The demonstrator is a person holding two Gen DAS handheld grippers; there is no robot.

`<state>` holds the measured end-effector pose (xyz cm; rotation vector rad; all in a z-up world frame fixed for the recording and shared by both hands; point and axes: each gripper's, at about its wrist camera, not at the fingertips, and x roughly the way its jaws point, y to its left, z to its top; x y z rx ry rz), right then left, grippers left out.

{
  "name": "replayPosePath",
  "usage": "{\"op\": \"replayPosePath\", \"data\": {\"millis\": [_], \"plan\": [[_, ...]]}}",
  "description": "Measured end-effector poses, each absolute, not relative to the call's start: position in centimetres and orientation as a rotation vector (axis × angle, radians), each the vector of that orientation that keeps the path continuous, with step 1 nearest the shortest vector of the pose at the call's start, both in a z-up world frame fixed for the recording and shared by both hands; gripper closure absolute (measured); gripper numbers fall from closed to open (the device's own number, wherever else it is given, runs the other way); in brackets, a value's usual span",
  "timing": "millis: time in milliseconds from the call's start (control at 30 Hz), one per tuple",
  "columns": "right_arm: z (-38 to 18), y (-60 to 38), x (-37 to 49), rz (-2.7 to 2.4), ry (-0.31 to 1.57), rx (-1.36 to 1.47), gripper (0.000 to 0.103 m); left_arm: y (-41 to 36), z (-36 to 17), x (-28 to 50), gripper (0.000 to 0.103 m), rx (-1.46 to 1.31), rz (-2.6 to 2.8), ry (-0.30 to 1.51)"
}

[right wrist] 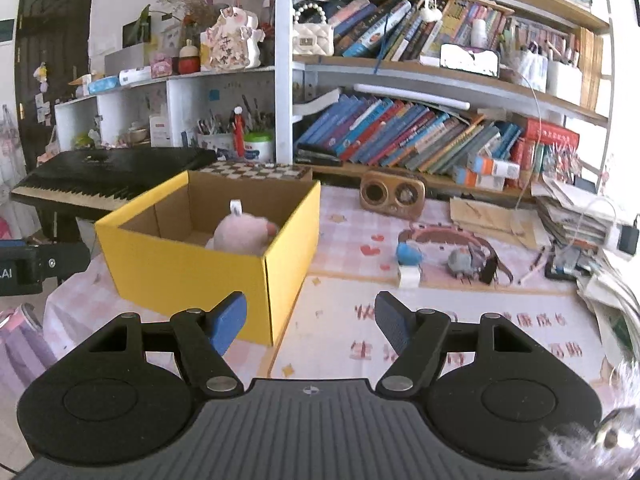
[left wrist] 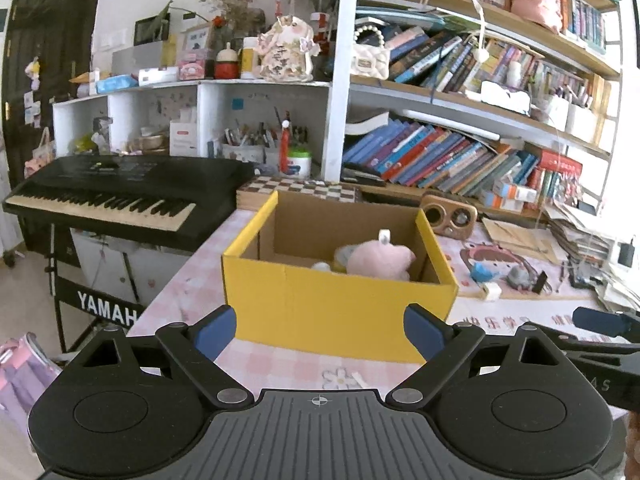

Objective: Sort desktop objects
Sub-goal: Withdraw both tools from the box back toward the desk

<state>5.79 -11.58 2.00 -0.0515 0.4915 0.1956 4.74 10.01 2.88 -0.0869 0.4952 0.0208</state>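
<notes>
A yellow cardboard box stands open-topped on the pink checked tablecloth. A pink plush toy lies inside it, against its right wall. To the box's right sit a small blue toy, a grey toy and a white block. The left gripper, before the box, gapes wide and empty; the right gripper, at the box's near right corner, stands partly spread, holding nothing.

The box is matt cardboard, yellow outside and raw brown inside. The plush toy in it looks soft and fuzzy. A printed cloth covers the table. The speaker has a wood-like finish.
</notes>
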Motion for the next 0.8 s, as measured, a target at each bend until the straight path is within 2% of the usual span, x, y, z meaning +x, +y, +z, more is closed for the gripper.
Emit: {"op": "replayPosePath", "data": {"millis": [167, 300, 800], "plan": [[1.2, -11.6, 4.3, 0.195, 0.524, -0.039, 0.034, 9.5, 2.4, 3.5, 0.01, -0.08, 0.004, 0.514], [0.9, -11.7, 3.4, 0.192, 0.539, -0.041, 0.029, 9.1, 1.9, 2.9, 0.01, -0.075, -0.019, 0.536], [0.0, -12.5, 2.5, 0.161, 0.613, -0.058, 0.028, 7.5, 0.8, 2.5, 0.01, -0.078, -0.097, 0.588]]}}
